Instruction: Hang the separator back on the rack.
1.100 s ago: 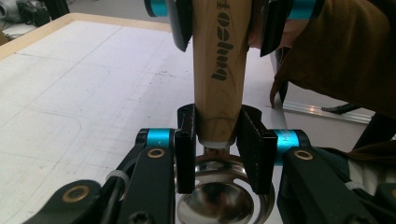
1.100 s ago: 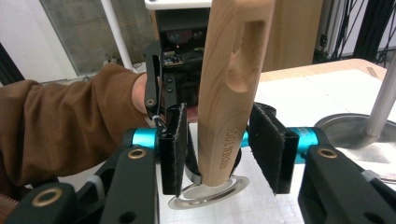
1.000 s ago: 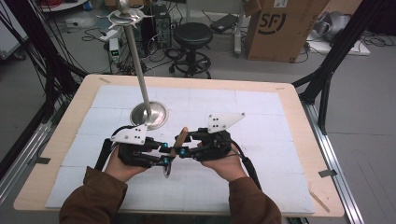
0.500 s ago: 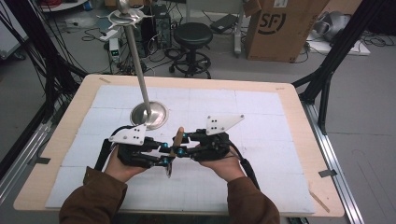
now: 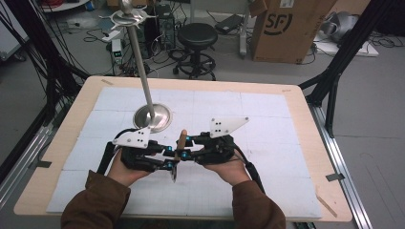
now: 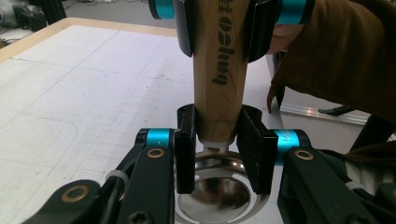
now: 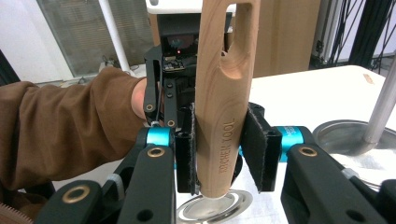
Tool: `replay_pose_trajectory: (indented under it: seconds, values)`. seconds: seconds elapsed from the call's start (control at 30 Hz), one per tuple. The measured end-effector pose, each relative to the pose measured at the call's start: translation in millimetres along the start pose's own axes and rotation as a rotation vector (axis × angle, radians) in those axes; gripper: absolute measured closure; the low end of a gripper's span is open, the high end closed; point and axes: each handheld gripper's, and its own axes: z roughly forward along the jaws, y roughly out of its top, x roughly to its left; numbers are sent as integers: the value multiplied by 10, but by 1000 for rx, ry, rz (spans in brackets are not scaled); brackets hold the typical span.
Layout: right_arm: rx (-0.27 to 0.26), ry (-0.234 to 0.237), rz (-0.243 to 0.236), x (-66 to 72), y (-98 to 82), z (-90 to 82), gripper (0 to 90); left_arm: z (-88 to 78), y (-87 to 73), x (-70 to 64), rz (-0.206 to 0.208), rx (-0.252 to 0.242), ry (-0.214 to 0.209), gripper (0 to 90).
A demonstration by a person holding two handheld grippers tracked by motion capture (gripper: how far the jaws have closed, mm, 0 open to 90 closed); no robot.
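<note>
A kitchen tool with a wooden handle and a slotted metal head is held between both grippers over the white mat. My left gripper is shut on the handle's lower end, just above the shiny head. My right gripper is shut on the handle a little higher, its pads pressing both sides. In the left gripper view the right gripper's jaws clamp the handle near the top edge. The handle's hanging slot points up and away from the table.
A metal stand with a round base and a tall pole rises just behind the left hand. The white mat covers the wooden table. A stool and a cardboard box stand beyond the far edge.
A second ago the wooden handle leaned over to the right; now it stands straighter between the two grippers. Both hands have kept their place.
</note>
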Motion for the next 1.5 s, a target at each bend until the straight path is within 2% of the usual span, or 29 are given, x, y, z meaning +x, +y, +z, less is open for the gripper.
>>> replay_pose_trajectory:
  seconds: [0.27, 0.43, 0.63, 0.9, 1.13, 1.33, 1.5]
  values:
    - [5, 0, 1, -3, -3, 10, 677, 7, -10, 10, -4, -3, -8, 668]
    - [3, -6, 4, -4, -2, 8, 677, 22, -10, 9, -12, 2, 7, 548]
    - [-3, -14, 2, -11, 8, -23, 678, -19, -12, 32, -40, 9, 49, 414]
    - [1, -37, 4, -25, 43, -104, 677, -167, -51, 67, -72, 7, 105, 326]
    - [1, -59, 4, -50, 107, -191, 677, -380, -139, 76, -76, 5, 153, 284]
    - [9, -82, -3, -79, 194, -279, 677, -503, -204, 88, -106, 9, 187, 236]
    - [14, -98, -3, -124, 303, -368, 677, -596, -209, 87, -99, -4, 211, 197]
